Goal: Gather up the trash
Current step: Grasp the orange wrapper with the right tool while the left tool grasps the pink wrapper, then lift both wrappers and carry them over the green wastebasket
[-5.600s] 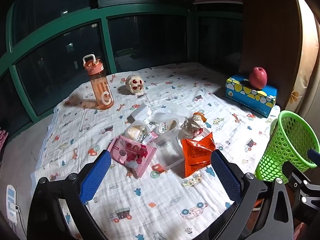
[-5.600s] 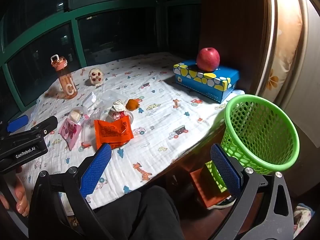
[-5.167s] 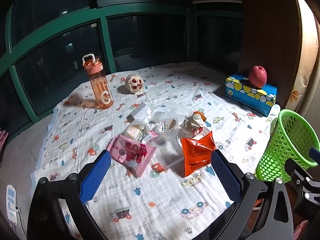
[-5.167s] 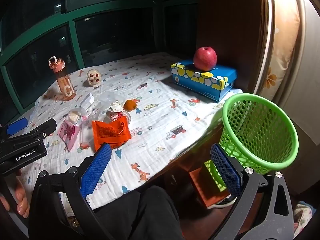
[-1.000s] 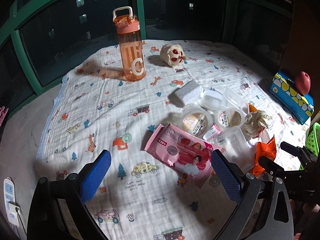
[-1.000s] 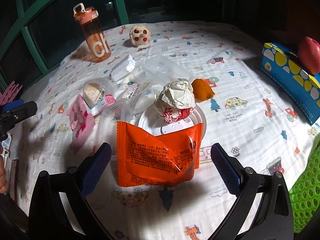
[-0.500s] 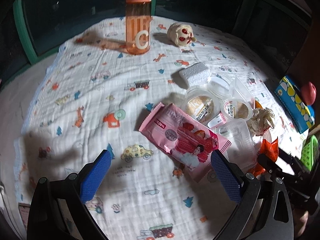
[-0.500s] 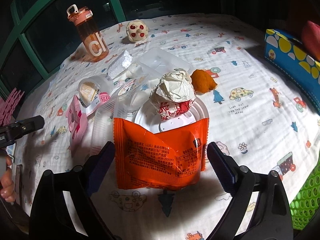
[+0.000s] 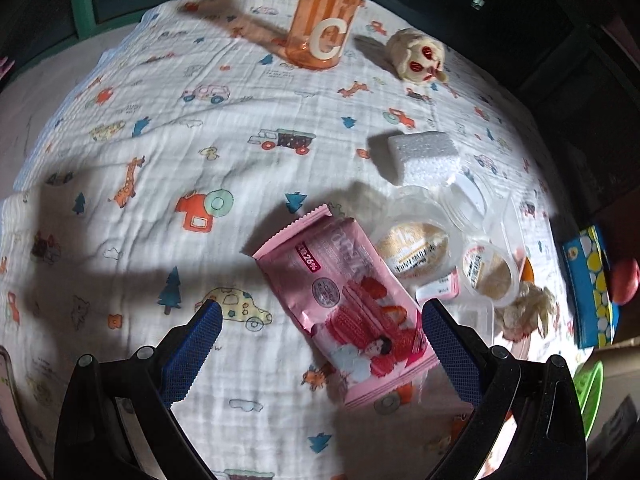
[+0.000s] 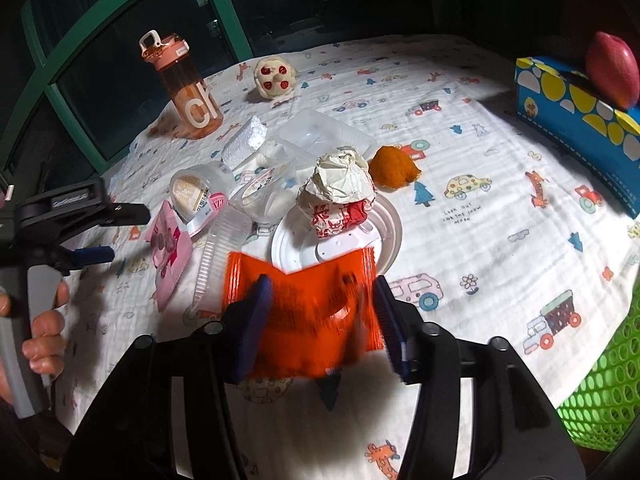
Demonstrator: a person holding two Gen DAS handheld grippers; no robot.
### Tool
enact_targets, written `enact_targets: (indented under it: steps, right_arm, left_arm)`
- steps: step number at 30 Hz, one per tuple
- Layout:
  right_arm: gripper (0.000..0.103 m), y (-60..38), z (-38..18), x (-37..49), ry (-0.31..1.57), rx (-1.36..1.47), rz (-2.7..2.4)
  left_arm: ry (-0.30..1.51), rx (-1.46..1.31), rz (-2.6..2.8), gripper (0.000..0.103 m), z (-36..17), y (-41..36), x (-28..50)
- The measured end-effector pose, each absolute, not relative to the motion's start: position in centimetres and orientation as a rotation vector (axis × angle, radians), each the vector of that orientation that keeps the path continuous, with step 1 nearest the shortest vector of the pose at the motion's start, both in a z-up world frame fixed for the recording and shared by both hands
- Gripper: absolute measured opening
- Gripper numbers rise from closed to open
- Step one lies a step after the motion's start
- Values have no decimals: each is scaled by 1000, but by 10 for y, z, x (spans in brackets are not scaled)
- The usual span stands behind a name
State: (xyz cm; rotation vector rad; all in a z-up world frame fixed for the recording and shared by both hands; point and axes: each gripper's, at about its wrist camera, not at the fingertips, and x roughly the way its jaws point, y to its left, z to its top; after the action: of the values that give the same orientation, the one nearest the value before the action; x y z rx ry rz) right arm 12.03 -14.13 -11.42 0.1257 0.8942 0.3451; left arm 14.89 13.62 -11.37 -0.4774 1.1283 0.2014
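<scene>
Right wrist view: the right gripper [image 10: 322,300] has its blue pads on either side of an orange snack packet [image 10: 304,312], blurred, lying on the printed cloth [image 10: 480,184] just in front of a white plastic lid [image 10: 384,240] bearing a crumpled paper wrapper [image 10: 340,196]; whether the pads grip it I cannot tell. The left gripper [image 9: 316,328] is spread wide over a pink wafer wrapper [image 9: 344,300]. A green mesh basket [image 10: 604,392] stands at the right edge.

Left gripper [image 9: 316,316] wide, right gripper [image 10: 324,292] narrowed.
</scene>
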Motion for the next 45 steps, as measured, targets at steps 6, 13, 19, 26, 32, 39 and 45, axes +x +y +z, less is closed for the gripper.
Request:
enact_targets:
  steps: [6, 13, 19, 26, 32, 39, 45]
  right_arm:
    - [51, -147, -115, 117, 899, 142, 345]
    - [69, -145, -115, 114, 897, 128, 355]
    - [86, -132, -115, 110, 891, 68, 377]
    - [96, -107, -125, 109, 898, -52, 378]
    - [90, -101, -136, 111, 906, -94, 326]
    - [71, -108, -132, 108, 885, -60, 314]
    - [63, -116, -128, 105, 886, -30, 329]
  left_arm:
    - [1160, -509, 254, 97, -124, 136, 161]
    - [1192, -510, 296, 89, -139, 134, 169]
    - [1192, -510, 269, 61, -144, 133, 168]
    - [1174, -514, 208, 21, -143, 133, 164]
    - [1141, -519, 166, 4, -134, 134, 157]
    - [1142, -557, 120, 4, -128, 140, 150]
    - [1131, -537, 190, 76, -121, 138, 146]
